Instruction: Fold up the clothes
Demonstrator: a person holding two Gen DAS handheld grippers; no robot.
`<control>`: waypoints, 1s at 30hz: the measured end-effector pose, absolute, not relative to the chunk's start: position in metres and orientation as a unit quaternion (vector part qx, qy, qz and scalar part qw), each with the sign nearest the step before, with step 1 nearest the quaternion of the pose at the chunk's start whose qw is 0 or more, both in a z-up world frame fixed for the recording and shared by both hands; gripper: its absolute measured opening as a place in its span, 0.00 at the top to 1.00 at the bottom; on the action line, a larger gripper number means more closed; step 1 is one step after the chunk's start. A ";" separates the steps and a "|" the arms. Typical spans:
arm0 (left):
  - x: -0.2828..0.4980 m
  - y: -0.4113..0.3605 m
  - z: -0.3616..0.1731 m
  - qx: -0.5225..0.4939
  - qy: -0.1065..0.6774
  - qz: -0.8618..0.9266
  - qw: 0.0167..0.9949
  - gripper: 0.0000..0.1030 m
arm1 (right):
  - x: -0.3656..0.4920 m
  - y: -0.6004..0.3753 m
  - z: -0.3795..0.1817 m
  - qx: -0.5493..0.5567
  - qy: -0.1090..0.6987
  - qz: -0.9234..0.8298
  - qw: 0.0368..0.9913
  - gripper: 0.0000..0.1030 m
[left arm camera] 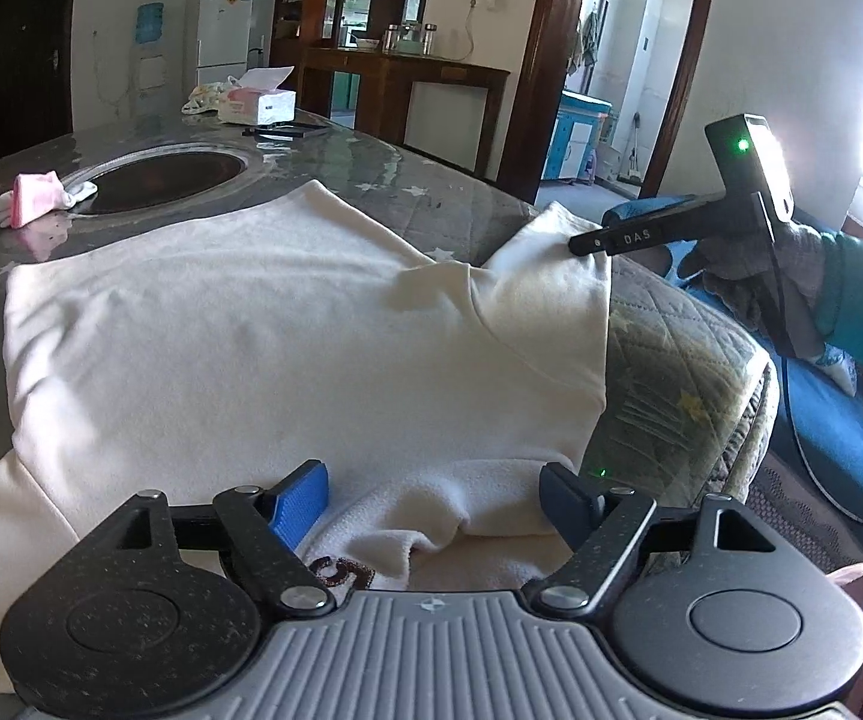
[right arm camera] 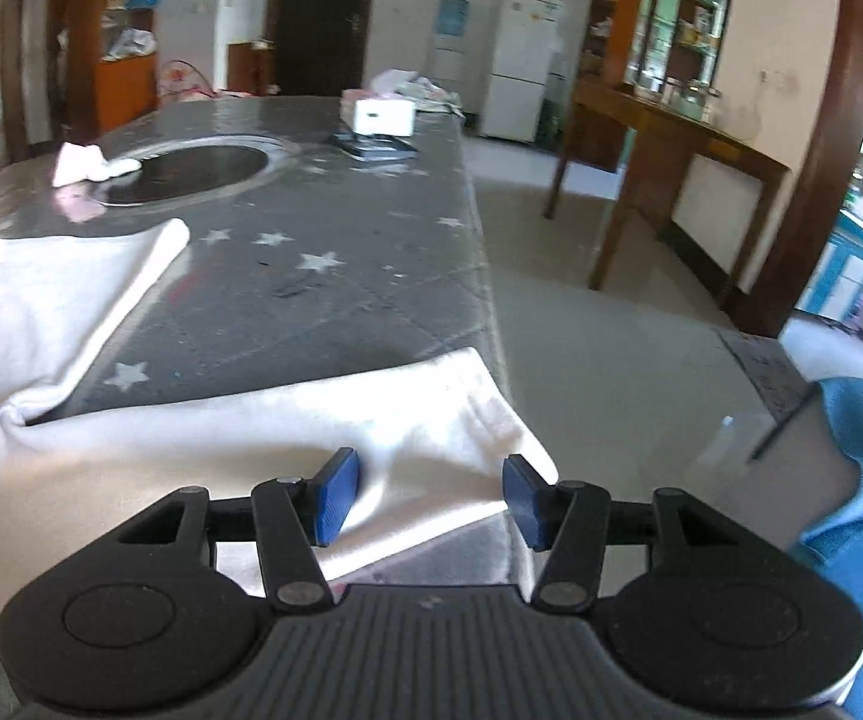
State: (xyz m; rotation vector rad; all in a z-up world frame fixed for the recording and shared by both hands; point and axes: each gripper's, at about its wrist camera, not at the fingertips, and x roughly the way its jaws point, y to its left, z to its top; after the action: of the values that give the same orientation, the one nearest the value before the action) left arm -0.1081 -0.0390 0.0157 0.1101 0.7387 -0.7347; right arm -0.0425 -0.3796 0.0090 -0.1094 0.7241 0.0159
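A cream sweatshirt (left arm camera: 287,324) lies spread on the grey quilted table (left arm camera: 443,204). My left gripper (left arm camera: 437,501) is open, its jaws on either side of the bunched near edge of the garment. The right gripper (left arm camera: 587,240) shows in the left wrist view at the sweatshirt's right sleeve. In the right wrist view my right gripper (right arm camera: 428,495) is open over the sleeve (right arm camera: 335,420), which lies along the table's near edge. The garment's body (right arm camera: 29,306) stretches to the left.
A round dark inset (left arm camera: 161,177) sits in the table beyond the sweatshirt, with a pink and white cloth (left arm camera: 35,198) beside it. A tissue box (left arm camera: 257,102) and flat dark items stand at the far end. A blue seat (left arm camera: 833,420) is at right.
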 end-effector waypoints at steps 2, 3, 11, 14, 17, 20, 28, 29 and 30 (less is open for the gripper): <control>-0.107 -0.038 0.017 0.047 0.355 -0.351 0.865 0.22 | -0.042 -0.376 0.011 -0.053 0.355 0.013 0.933 0.50; -0.107 -0.038 0.017 0.044 0.356 -0.350 0.865 0.22 | -0.042 -0.374 0.012 -0.052 0.355 0.015 0.933 0.50; -0.095 -0.010 0.025 0.011 0.358 -0.312 0.880 0.22 | -0.016 -0.344 0.023 -0.059 0.358 0.060 0.930 0.49; -0.080 0.010 0.031 -0.018 0.357 -0.283 0.890 0.22 | -0.004 -0.333 0.028 -0.062 0.359 0.078 0.928 0.49; -0.064 0.026 0.035 -0.040 0.349 -0.255 0.901 0.21 | 0.007 -0.321 0.032 -0.065 0.359 0.096 0.926 0.50; -0.049 0.045 0.029 -0.067 0.363 -0.223 0.902 0.20 | 0.019 -0.309 0.037 -0.068 0.360 0.115 0.923 0.54; -0.057 0.072 0.023 -0.118 0.367 -0.217 0.897 0.20 | 0.072 -0.271 0.036 -0.047 0.368 0.153 0.916 0.64; -0.059 0.072 0.024 -0.115 0.366 -0.217 0.897 0.20 | 0.081 -0.266 0.034 -0.044 0.370 0.155 0.915 0.64; -0.061 0.072 0.024 -0.113 0.365 -0.218 0.898 0.19 | 0.090 -0.261 0.031 -0.040 0.373 0.157 0.914 0.66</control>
State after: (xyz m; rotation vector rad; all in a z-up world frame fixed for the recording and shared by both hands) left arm -0.0605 0.0723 0.0243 -0.2349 0.7557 -0.4522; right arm 0.0902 -0.2611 0.0314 -0.0819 0.7679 0.3244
